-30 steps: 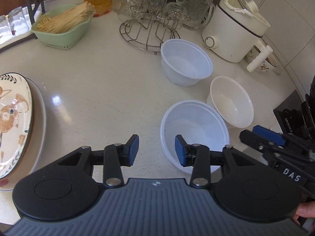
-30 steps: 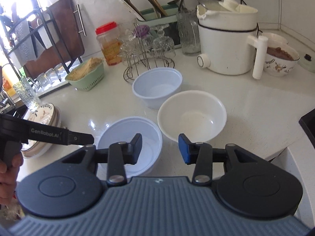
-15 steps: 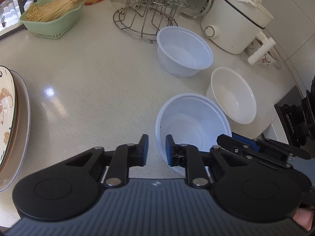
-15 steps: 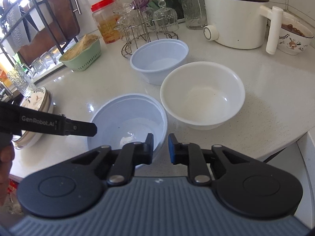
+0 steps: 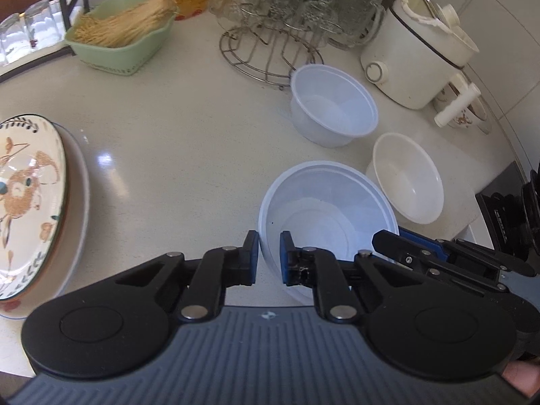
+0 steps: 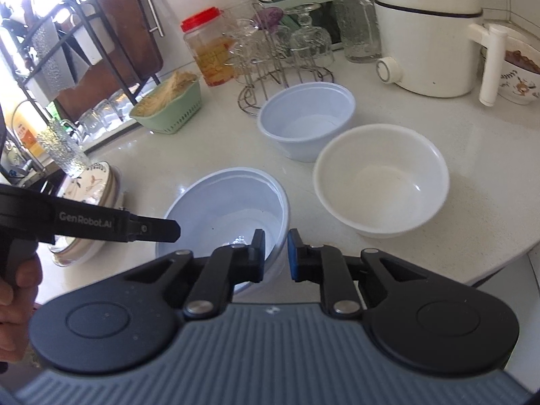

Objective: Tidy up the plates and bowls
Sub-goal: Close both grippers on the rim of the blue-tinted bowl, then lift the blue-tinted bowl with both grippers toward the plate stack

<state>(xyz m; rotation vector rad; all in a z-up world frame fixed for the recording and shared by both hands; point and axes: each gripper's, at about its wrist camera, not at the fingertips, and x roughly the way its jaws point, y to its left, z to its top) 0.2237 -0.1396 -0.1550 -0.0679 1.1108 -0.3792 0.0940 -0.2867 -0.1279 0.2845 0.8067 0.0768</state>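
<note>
White speckled stone surface [image 5: 175, 141], kitchen corner, carrying the following. Item one: pale blue translucent plastic bowl [image 5: 327, 216], nearest the front edge, upright, empty. Left hand-held gripper [image 5: 269, 257] is closed narrow on its near-left rim, one blue pad outside the wall and one inside. Right hand-held gripper [image 6: 276, 256] is likewise closed narrow on the same bowl's near-right rim, wall pinched between its pads; in the left wrist view its black fingers reach in from the right side. Item two: second pale blue plastic bowl [image 6: 307, 118], smaller across and deeper, standing farther back, just in front of a round wire glass rack [image 5: 270, 50] with upturned stemmed glasses. Item three: white opaque round bowl [image 6: 381, 179], right of the held bowl, near it but apart, empty. Item four: stack of plates at the left edge, a cream plate with painted brown figure and leaf border [image 5: 27, 199] on top of plainer white ones. Background stock: mint-green plastic basket of dry noodles [image 5: 125, 40]; glass jar with red lid [image 6: 209, 50]; white electric cooker with side handle [image 6: 428, 40]; patterned ceramic bowl with dark contents [image 6: 519, 74], behind the handle. A bare hand [image 6: 13, 303] grips the left tool's handle.
</note>
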